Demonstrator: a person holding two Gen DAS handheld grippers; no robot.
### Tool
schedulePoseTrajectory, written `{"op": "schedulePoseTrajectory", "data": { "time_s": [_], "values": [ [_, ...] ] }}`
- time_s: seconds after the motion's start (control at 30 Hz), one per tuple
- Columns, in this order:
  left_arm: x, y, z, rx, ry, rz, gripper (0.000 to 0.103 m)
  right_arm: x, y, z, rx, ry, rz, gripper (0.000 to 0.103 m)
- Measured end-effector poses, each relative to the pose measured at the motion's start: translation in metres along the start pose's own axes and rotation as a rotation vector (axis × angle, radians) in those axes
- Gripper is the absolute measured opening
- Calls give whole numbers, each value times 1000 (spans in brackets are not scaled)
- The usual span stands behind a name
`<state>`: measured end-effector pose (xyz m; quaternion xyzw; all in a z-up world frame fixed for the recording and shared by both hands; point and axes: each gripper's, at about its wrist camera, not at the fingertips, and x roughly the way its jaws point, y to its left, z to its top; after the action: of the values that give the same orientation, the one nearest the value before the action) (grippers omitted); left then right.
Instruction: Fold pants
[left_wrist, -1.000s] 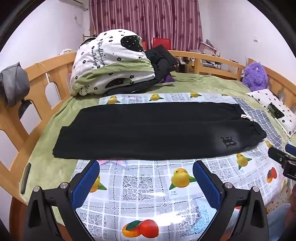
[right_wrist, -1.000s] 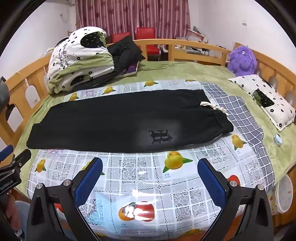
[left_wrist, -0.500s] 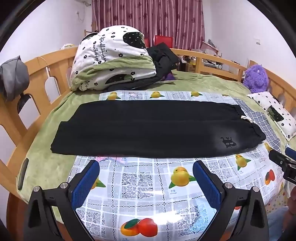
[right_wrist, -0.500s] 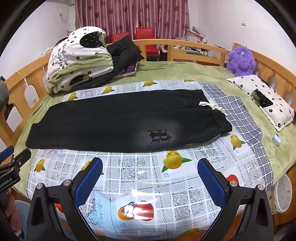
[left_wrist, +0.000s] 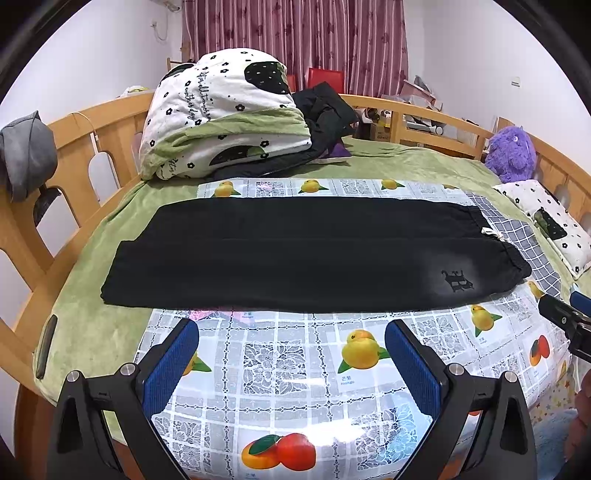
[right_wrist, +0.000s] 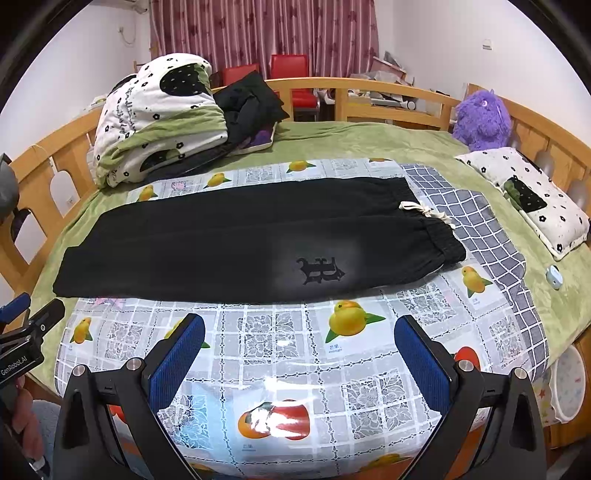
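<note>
Black pants (left_wrist: 303, 254) (right_wrist: 240, 243) lie flat across a fruit-print plastic cloth (left_wrist: 295, 373) on the bed, folded lengthwise, one leg over the other. The waistband with a cream drawstring (right_wrist: 424, 212) is at the right, the leg ends at the left. A dark logo (right_wrist: 319, 271) sits near the front edge. My left gripper (left_wrist: 291, 332) is open, held above the cloth short of the pants' near edge. My right gripper (right_wrist: 299, 328) is also open, likewise short of the pants. Nothing is between either pair of blue pads.
A folded floral quilt (left_wrist: 225, 114) and dark clothes (left_wrist: 325, 110) are piled at the back left. A purple plush toy (right_wrist: 480, 118) and a floral pillow (right_wrist: 528, 199) lie at the right. Wooden rails (left_wrist: 74, 162) ring the bed. A checked cloth (right_wrist: 476, 225) lies under the waistband.
Both grippers have shifted slightly, so the pants sit a little differently in each view. The pants have not moved and both grippers stay open.
</note>
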<state>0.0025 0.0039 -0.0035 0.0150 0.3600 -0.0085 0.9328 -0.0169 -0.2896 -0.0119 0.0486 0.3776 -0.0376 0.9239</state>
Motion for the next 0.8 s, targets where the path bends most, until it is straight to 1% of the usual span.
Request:
{"op": "schedulePoseTrajectory", "data": {
  "time_s": [0.8],
  "values": [
    [0,0,-1,-1,2,1,102,0,-1,-1,-3,-2,6,101]
  ]
}}
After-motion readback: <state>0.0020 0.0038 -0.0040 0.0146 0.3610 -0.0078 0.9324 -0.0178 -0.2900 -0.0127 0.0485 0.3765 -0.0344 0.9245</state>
